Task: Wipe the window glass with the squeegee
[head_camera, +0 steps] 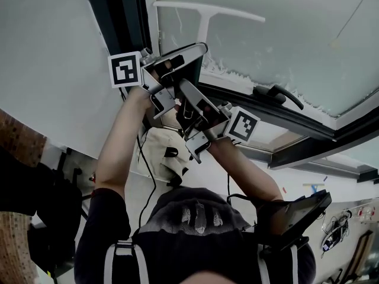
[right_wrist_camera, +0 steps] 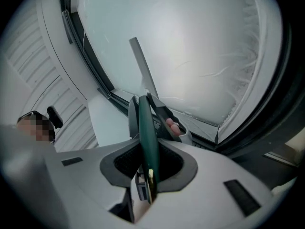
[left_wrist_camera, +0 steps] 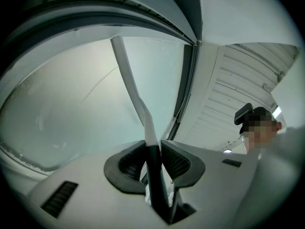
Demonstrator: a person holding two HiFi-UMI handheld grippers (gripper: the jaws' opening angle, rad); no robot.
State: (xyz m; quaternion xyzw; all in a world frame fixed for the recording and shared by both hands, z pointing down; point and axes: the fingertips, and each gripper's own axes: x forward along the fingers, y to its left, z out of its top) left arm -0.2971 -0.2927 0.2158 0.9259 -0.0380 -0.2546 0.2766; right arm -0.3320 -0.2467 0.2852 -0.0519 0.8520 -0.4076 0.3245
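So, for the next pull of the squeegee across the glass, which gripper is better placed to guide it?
Probably left. The left gripper clamps the squeegee handle higher, nearer the blade at the glass. The right gripper only holds the green tail end behind it.

Squeegee [head_camera: 204,10]: I log a white blade and neck, with a dark green handle [right_wrist_camera: 147,128]. Left gripper [left_wrist_camera: 153,149] and right gripper [right_wrist_camera: 147,149] are pale grey, with dark grey ribbed pads [left_wrist_camera: 128,163]. Marker cubes [head_camera: 125,69]: black squares on white. Window frame [head_camera: 115,16] is black. Glass [head_camera: 284,34] is milky pale, with white foam [head_camera: 237,73] along its edge.
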